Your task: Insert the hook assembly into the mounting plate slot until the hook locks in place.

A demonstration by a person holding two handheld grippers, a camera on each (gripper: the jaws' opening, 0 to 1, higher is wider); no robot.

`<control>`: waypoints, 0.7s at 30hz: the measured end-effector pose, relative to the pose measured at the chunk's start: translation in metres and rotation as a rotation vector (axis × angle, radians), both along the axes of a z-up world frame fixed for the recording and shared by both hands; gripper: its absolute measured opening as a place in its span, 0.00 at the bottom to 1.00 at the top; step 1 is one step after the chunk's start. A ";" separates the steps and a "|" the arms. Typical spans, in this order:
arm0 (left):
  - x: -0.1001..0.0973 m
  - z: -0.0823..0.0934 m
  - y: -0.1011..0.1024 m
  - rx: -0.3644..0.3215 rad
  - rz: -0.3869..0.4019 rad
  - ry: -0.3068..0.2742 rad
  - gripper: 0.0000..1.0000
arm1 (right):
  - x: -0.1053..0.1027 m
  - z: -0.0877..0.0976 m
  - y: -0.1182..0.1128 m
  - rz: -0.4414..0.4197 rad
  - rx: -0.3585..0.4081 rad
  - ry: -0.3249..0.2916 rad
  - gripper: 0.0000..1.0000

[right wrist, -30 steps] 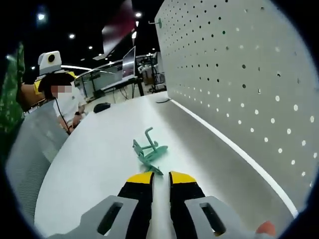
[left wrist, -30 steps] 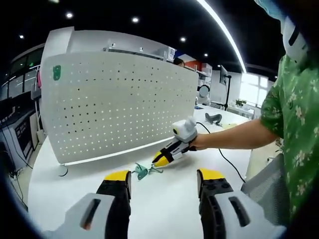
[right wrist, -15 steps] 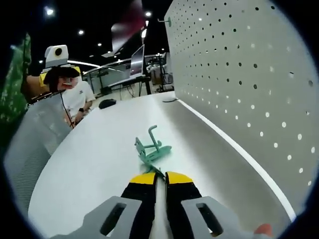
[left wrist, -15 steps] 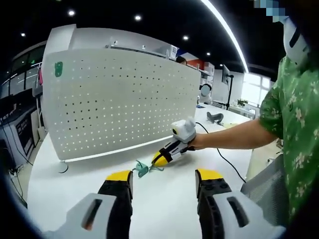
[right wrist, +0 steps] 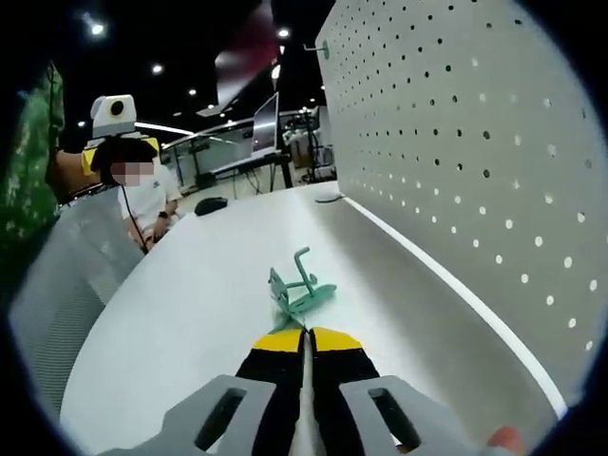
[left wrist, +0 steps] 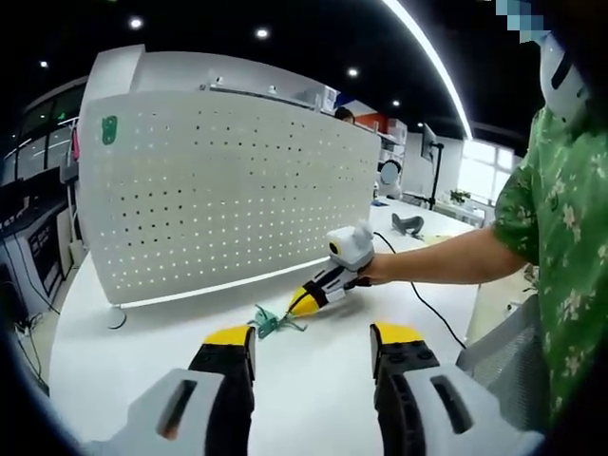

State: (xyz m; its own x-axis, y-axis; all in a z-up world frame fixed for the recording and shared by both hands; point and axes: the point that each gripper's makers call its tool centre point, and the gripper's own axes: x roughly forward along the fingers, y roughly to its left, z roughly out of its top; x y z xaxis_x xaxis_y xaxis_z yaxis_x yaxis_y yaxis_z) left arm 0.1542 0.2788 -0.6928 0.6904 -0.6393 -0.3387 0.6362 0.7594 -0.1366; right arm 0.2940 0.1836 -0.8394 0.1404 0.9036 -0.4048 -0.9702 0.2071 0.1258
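A small green hook assembly (left wrist: 271, 321) lies on the white table (left wrist: 313, 389) in front of the upright white perforated mounting plate (left wrist: 228, 199). My right gripper (left wrist: 302, 306) reaches in from the right and touches the hook's near end. In the right gripper view its yellow-tipped jaws (right wrist: 306, 338) are shut on the tail of the hook (right wrist: 302, 290), with the plate (right wrist: 465, 152) standing to the right. My left gripper (left wrist: 313, 337) hovers open over the table, a short way in front of the hook. Another green hook (left wrist: 109, 128) sits high on the plate.
A person's arm (left wrist: 446, 261) in a green flowered sleeve holds the right gripper. A black cable (left wrist: 432, 304) runs across the table. A grey chair back (right wrist: 66, 275), a seated person (right wrist: 142, 195), a black mouse (right wrist: 209, 204) and a monitor (right wrist: 266, 114) lie beyond the table.
The right gripper's jaws have closed from a narrow gap to shut, pinching the hook's near end. The hook has shifted slightly. The left gripper stays open and nearly still.
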 end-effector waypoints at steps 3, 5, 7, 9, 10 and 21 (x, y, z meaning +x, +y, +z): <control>-0.001 0.000 0.000 0.000 -0.001 0.002 0.49 | -0.001 -0.004 0.000 0.001 -0.018 0.001 0.02; -0.001 0.000 0.001 0.002 -0.001 0.003 0.49 | -0.001 -0.007 0.001 0.006 -0.038 -0.008 0.03; -0.001 0.000 0.002 0.001 -0.001 0.003 0.48 | -0.001 -0.008 0.002 0.014 -0.051 -0.020 0.06; -0.001 -0.001 0.002 0.001 0.000 0.004 0.48 | -0.003 -0.007 0.005 0.028 -0.045 -0.018 0.06; -0.001 -0.001 0.002 0.002 0.000 0.005 0.48 | -0.003 -0.006 0.006 0.033 -0.044 -0.023 0.06; -0.001 -0.003 0.001 0.005 0.001 0.013 0.47 | -0.004 -0.009 0.014 0.073 -0.033 -0.042 0.09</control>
